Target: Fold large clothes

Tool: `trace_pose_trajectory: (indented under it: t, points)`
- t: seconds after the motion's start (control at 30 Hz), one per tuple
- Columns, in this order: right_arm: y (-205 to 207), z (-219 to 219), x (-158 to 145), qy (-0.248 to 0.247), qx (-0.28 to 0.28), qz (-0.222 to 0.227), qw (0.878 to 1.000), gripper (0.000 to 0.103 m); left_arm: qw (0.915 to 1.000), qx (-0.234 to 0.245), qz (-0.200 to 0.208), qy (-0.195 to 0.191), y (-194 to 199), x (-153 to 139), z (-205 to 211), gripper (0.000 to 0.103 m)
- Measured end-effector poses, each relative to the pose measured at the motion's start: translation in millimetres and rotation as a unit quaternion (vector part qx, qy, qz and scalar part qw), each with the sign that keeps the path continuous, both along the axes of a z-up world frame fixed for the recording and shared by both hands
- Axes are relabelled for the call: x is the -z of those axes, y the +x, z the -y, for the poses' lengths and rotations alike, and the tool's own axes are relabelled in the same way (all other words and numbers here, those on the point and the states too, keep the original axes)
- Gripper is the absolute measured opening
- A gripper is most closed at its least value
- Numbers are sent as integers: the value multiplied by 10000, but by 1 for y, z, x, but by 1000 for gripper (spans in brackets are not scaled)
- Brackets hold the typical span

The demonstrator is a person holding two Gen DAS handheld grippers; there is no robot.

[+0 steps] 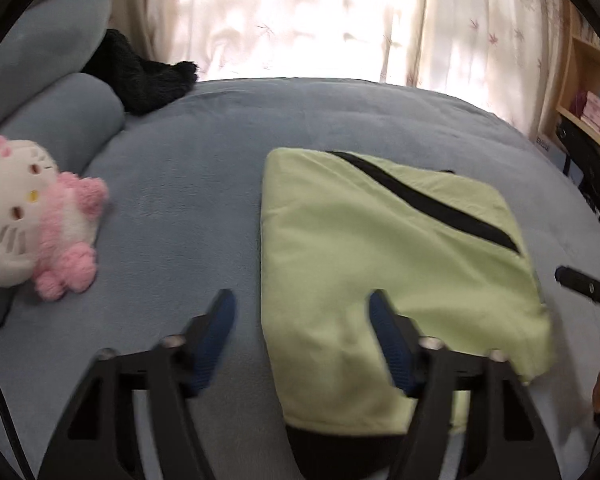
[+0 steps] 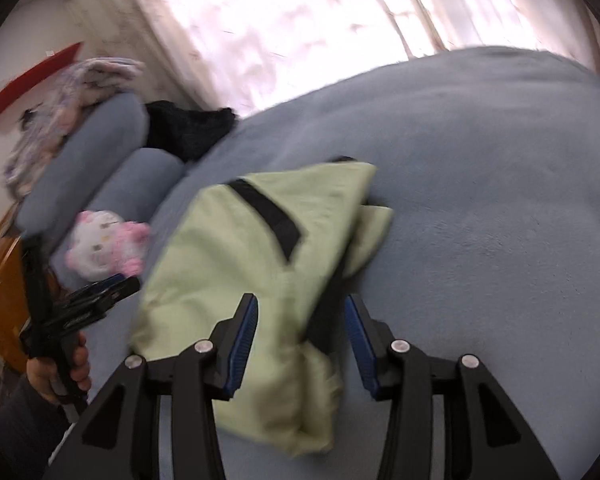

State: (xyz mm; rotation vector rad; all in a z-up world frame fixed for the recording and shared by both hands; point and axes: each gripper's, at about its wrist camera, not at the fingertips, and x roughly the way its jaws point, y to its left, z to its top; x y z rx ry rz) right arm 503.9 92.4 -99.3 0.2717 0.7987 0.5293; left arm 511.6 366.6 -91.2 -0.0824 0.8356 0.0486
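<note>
Folded light-green garment (image 1: 380, 264) lying on the blue-grey bed (image 1: 204, 168).
Both jaws spread, pinching nothing: left hand-held gripper (image 1: 302, 312) straddles its near-left edge, right hand-held gripper (image 2: 302, 312) its near-right corner. Pink-and-white plush cat (image 1: 36, 216) at nine o'clock, black fuzzy item (image 1: 140, 76) and pillows (image 1: 60, 120) at ten; open bed at one.
</note>
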Motion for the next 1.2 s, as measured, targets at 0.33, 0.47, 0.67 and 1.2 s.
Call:
trace_pose_trajectory:
  t: [0.33,0.47,0.67,1.2]
  points:
    - [-24,-39,39,-1156,-155,-340,9926,3,9940,140,-838,681,-50,41,74,12]
    - [-22,-17,50,-996,-31,-659,9928,0,9932,-100,-986,614,-51,53,69,12]
    - [-51,12,13,-785,-6,-726,9943,0,9946,-315,-894,432,-72,20,81,31]
    - [-243,93,-138,-893,116,-456,9949,24,9999,52,109,-109,-253,-142,214,92]
